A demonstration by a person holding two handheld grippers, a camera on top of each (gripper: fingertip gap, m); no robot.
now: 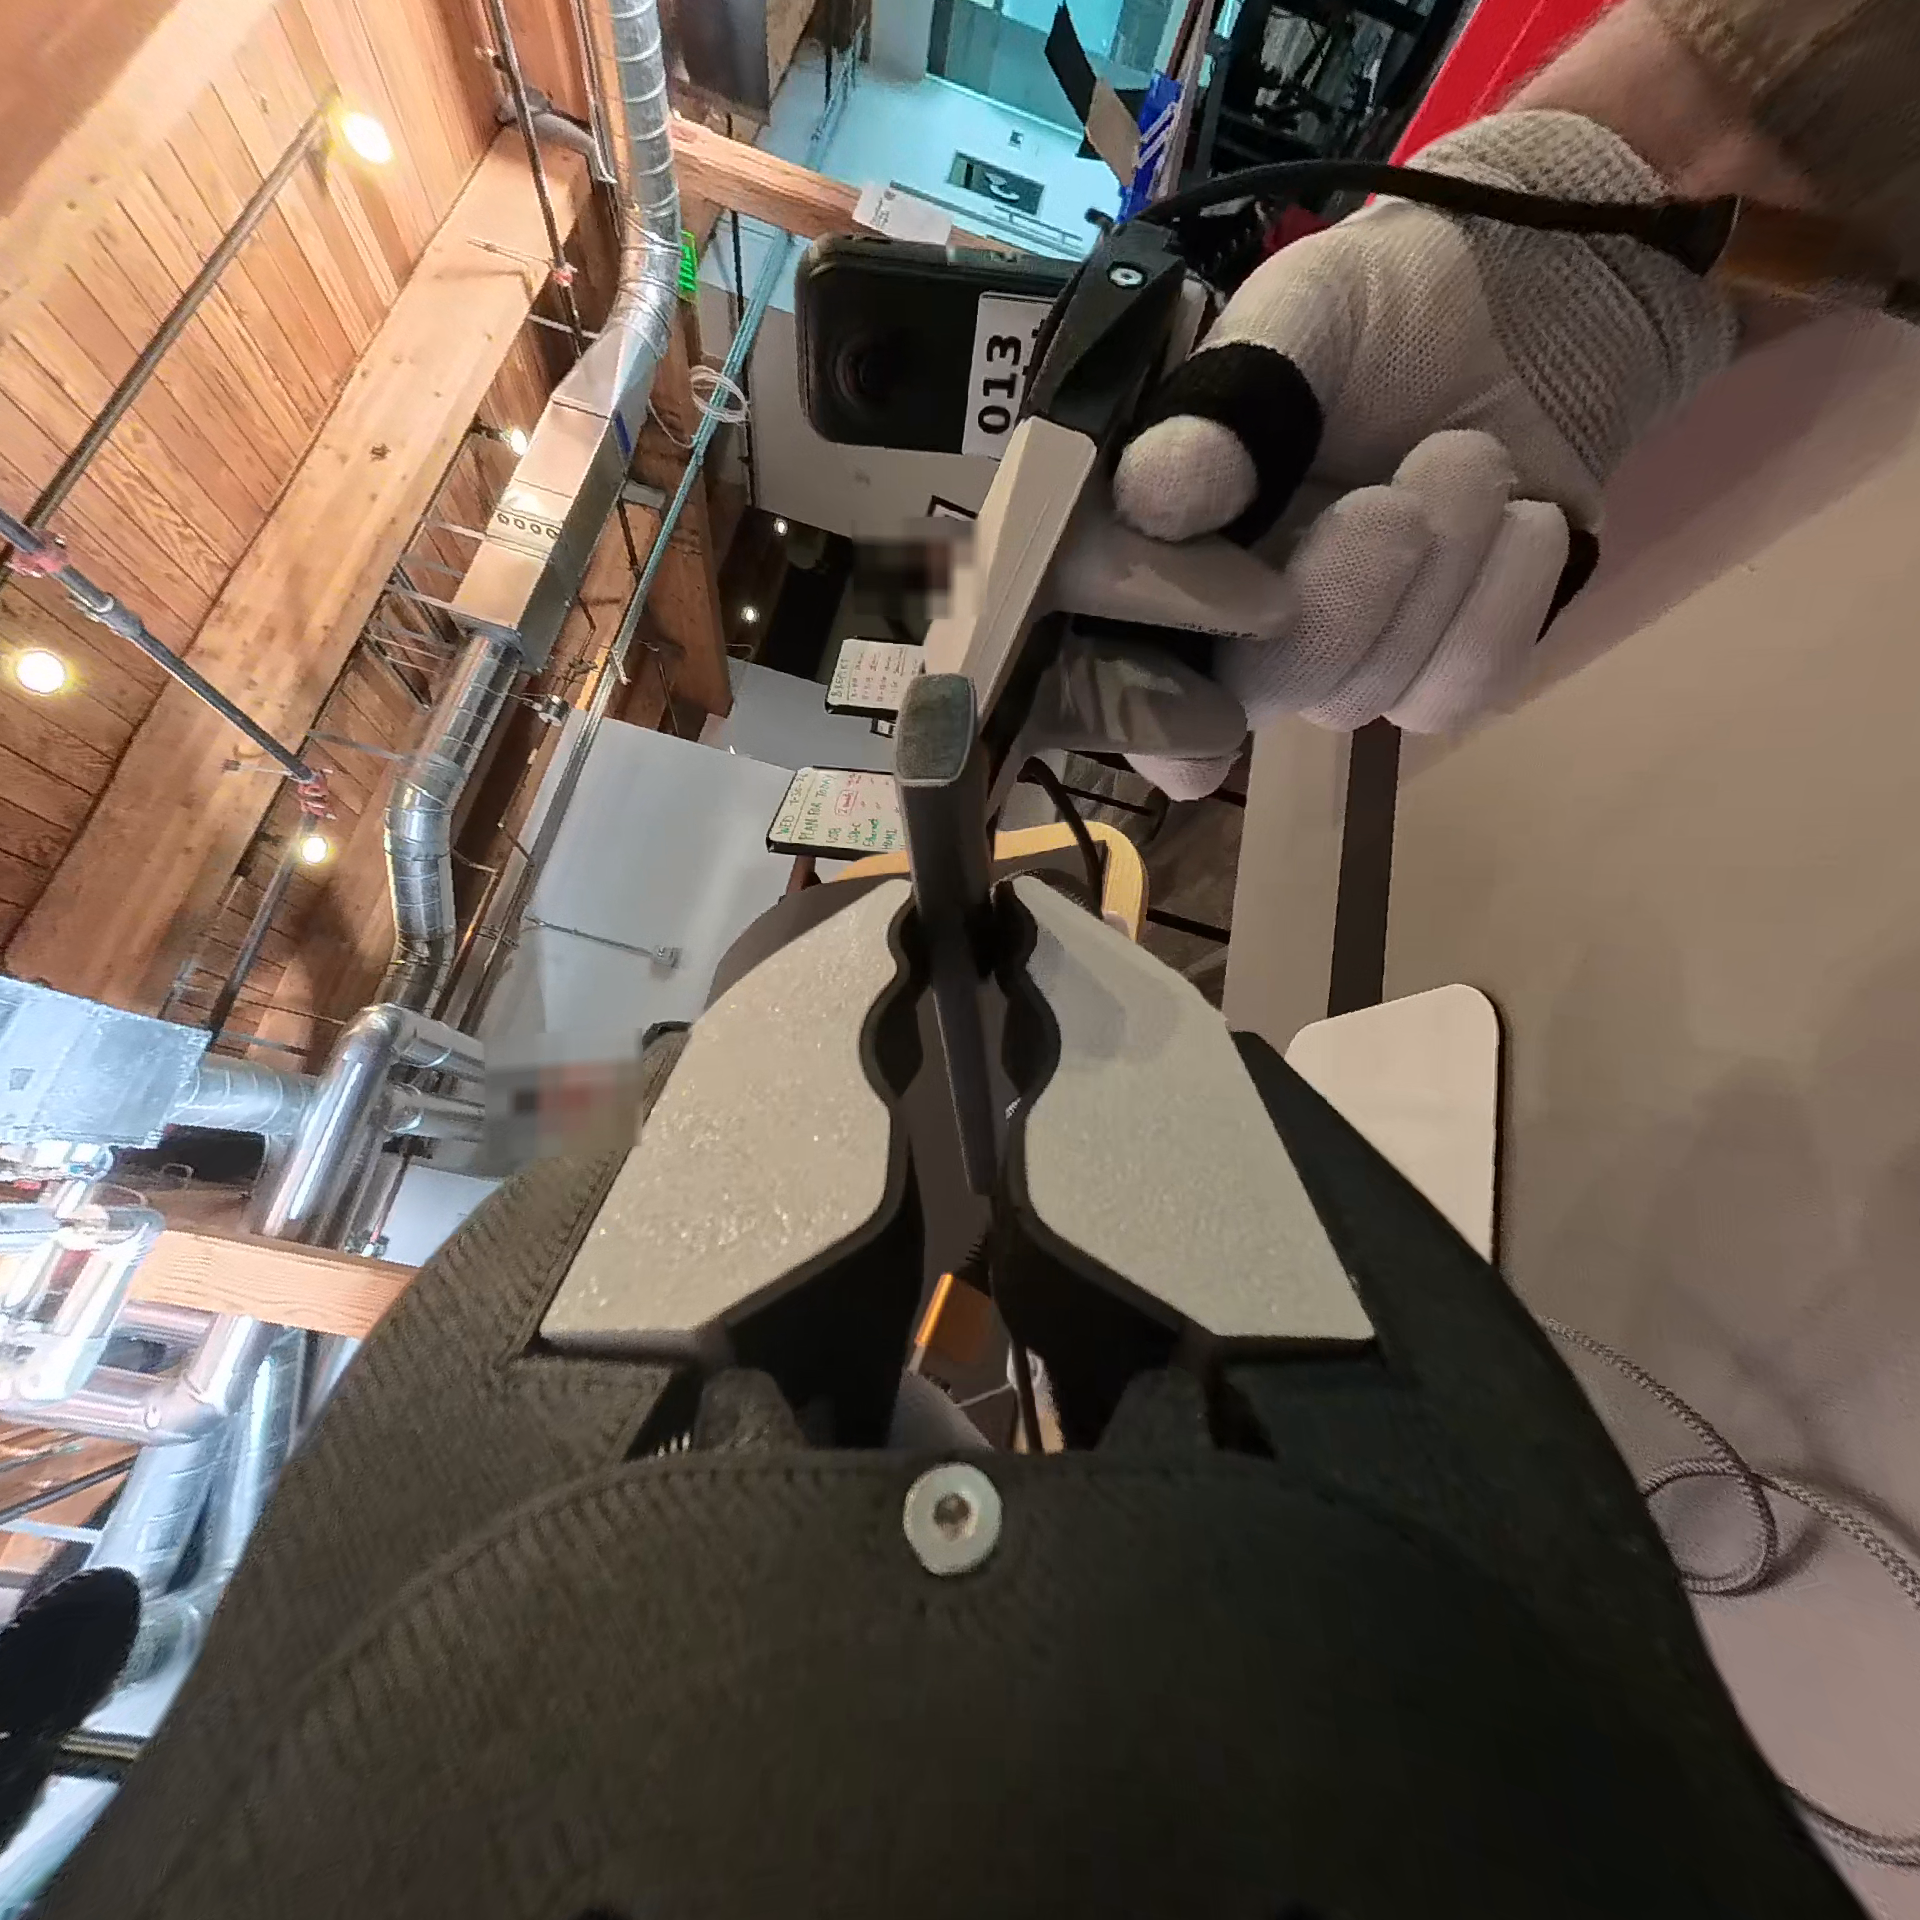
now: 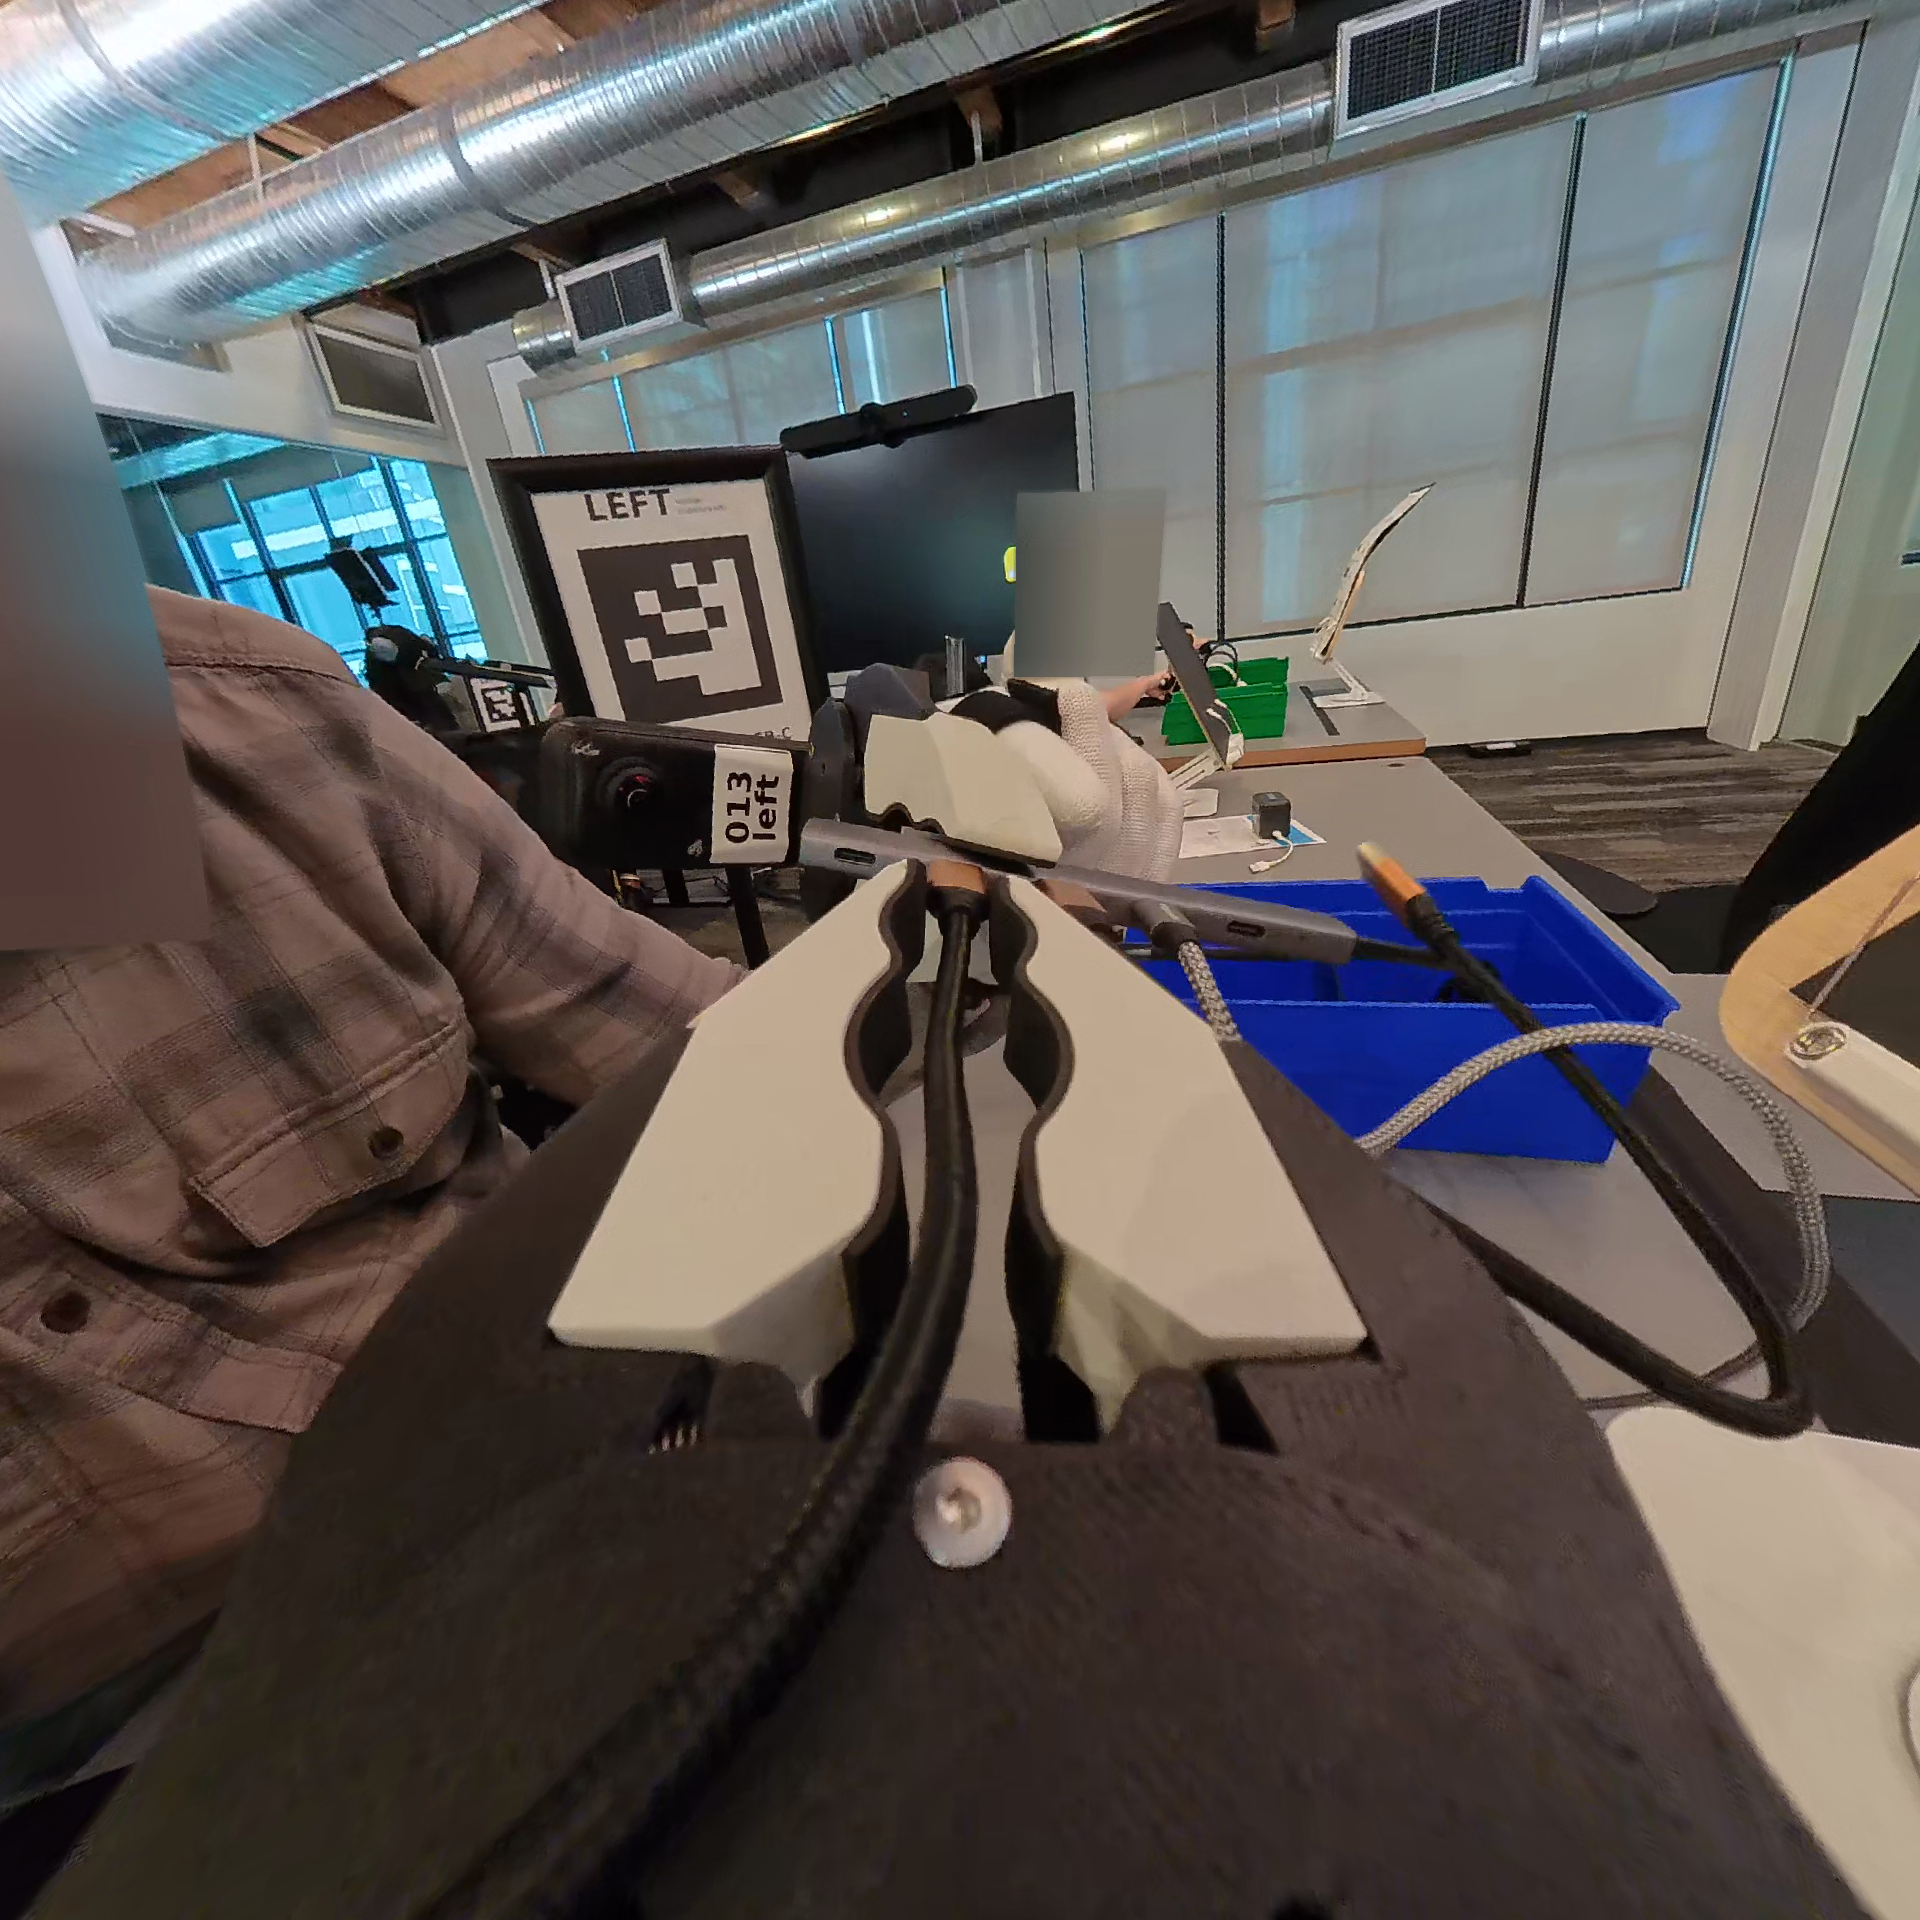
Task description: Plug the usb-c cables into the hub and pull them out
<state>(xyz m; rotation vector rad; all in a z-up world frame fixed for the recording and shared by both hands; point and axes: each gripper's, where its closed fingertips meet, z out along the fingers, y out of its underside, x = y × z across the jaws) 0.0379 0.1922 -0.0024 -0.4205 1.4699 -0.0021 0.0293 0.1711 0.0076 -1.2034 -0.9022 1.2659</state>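
My left gripper (image 1: pixel 951 914) is shut on the slim dark grey hub (image 1: pixel 940 748), which lies along its fingers and sticks out past the tips. In the right wrist view the hub (image 2: pixel 1278 930) runs across the middle, held in the air by the left gripper (image 2: pixel 966 800). My right gripper (image 2: pixel 954 883) is shut on a black braided cable (image 2: pixel 940 1091); its copper plug (image 2: pixel 951 878) meets the hub's side, depth hidden. A grey braided cable (image 2: pixel 1205 987) is plugged into the hub. Another copper plug (image 2: pixel 1387 868) on a black cable hangs free at the right. The right gripper (image 1: pixel 977 665) shows above the hub.
A blue bin (image 2: pixel 1455 1039) stands on the grey table (image 2: pixel 1558 1226) just behind the hub. A white pad (image 1: pixel 1403 1091) and loops of grey cable (image 1: pixel 1714 1507) lie on the table. A person's plaid sleeve (image 2: pixel 312 1039) is at the left; a wood-edged panel (image 2: pixel 1766 997) at the right. Less than 4 cm separates the two grippers' tips.
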